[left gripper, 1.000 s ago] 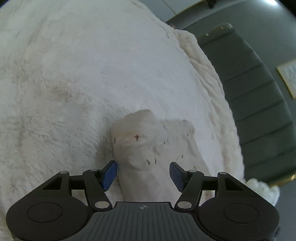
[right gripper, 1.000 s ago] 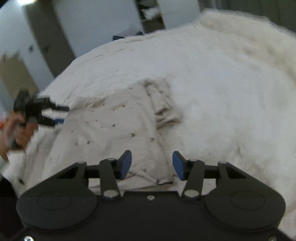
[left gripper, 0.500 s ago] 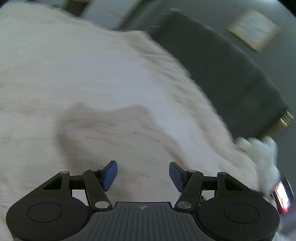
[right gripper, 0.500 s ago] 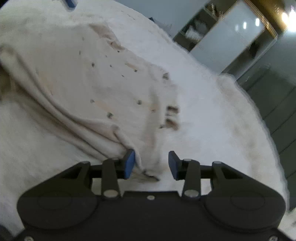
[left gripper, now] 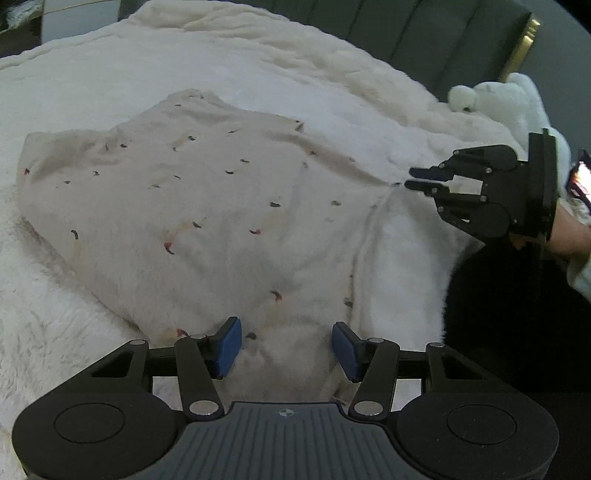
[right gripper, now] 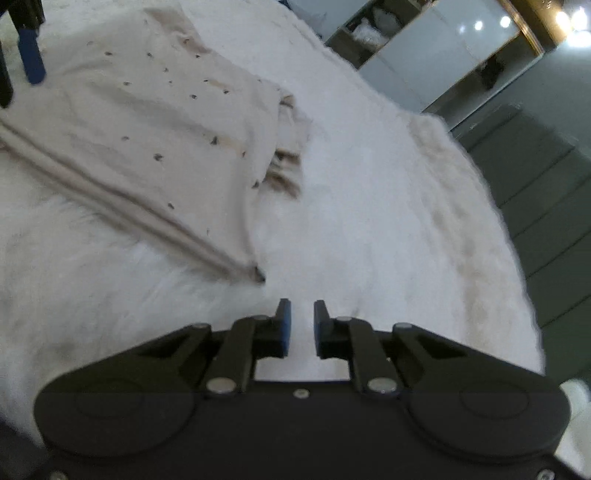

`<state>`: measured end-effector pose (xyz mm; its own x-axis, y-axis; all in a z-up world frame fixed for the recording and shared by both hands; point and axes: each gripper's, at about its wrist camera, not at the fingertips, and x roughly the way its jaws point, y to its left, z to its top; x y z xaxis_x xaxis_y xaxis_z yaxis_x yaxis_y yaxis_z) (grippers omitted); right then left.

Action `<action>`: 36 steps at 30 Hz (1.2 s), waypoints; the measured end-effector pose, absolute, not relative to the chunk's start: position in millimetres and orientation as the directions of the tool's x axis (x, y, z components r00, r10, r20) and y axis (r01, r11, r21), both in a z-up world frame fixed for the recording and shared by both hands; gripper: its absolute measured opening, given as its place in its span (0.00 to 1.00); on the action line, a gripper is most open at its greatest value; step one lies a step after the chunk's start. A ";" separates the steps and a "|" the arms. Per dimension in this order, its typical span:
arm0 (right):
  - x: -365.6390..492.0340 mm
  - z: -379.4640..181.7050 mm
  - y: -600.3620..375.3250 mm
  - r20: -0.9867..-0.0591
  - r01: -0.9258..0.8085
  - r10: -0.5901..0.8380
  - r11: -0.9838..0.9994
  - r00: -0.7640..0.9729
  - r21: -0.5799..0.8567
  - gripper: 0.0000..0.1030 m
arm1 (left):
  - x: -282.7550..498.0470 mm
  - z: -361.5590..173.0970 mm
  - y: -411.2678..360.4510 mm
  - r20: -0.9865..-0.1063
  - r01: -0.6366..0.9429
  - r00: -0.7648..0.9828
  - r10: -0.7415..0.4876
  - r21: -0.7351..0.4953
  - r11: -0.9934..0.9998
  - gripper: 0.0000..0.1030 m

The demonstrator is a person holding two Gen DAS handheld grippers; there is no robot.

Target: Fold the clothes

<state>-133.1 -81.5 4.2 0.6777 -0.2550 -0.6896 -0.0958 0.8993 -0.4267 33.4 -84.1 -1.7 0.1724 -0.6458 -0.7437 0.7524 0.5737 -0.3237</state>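
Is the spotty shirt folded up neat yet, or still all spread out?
Mostly spread out. The shirt lies wide and wrinkled across the white blanket, one side bunched.

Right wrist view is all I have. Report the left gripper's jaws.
Observer: The left gripper is open, with its jaws either side of the garment's near edge, pinching nothing.
Operator: Say what lies around my gripper, out of my sight.
Observer: A white plush toy sits beyond the right gripper, at the blanket's edge by the dark headboard.
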 end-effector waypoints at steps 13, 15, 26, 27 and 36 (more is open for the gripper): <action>-34.5 -24.6 -193.3 -0.616 0.156 0.320 0.790 0.720 0.593 0.46 | 147.7 -24.9 28.0 -0.587 0.130 0.407 -0.700 -0.721 0.680 0.63; -31.4 -35.1 -196.8 -0.582 0.135 0.401 0.732 0.708 0.668 0.23 | 159.0 -42.2 23.8 -0.583 0.094 0.373 -0.722 -0.750 0.654 0.63; -50.1 -10.6 -204.9 -0.588 0.127 0.291 0.815 0.755 0.566 0.10 | 175.4 -54.7 5.3 -0.594 0.050 0.365 -0.717 -0.757 0.652 0.57; -47.8 -6.2 -207.0 -0.578 0.132 0.278 0.813 0.767 0.567 0.11 | 176.2 -55.1 4.1 -0.593 0.048 0.363 -0.718 -0.758 0.650 0.57; 62.8 18.6 -178.5 -0.591 0.023 0.334 0.858 0.735 0.513 0.35 | 196.8 -47.2 0.7 -0.570 0.066 0.388 -0.724 -0.767 0.639 0.58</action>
